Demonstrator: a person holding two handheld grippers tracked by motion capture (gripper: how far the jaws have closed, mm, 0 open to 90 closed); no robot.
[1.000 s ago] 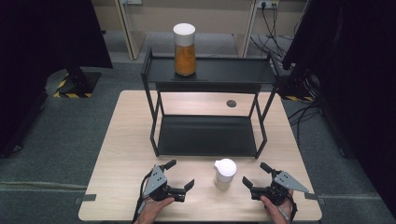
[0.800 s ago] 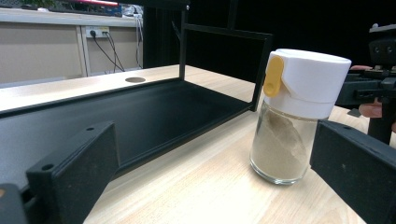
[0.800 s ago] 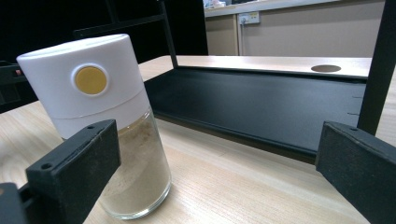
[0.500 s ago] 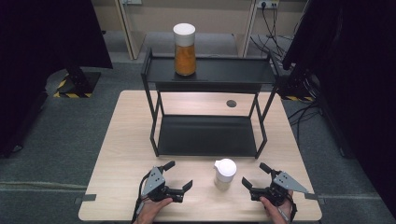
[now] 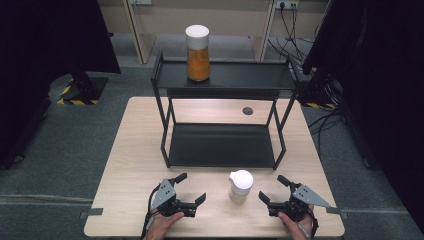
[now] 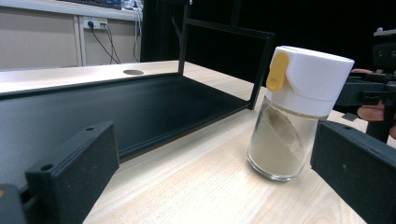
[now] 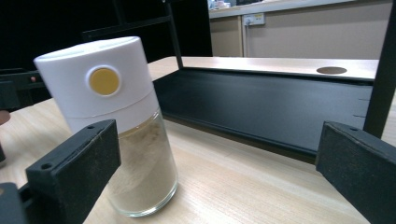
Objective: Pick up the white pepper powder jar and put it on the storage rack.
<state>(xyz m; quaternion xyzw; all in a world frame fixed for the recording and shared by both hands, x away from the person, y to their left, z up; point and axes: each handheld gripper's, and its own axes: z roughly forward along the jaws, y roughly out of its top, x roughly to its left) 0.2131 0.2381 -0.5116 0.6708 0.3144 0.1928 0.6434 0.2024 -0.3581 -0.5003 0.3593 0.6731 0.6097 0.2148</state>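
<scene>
The spice jar point(image 5: 240, 185) stood upright on the table's point(image 5: 130, 150) near edge, between the two grippers. It was flanked by the left gripper point(image 5: 192, 189) and the nearer right gripper point(image 5: 272, 190), both with jaws spread wide and empty.

Light wooden table point(image 5: 135, 150) on grey carpet floor point(image 5: 60, 145); black two-tier metal rack point(image 5: 225, 80) at its far half, black curtains point(image 5: 50, 40) either side, beige wall point(image 5: 160, 10) with sockets point(image 5: 282, 4) behind.
</scene>
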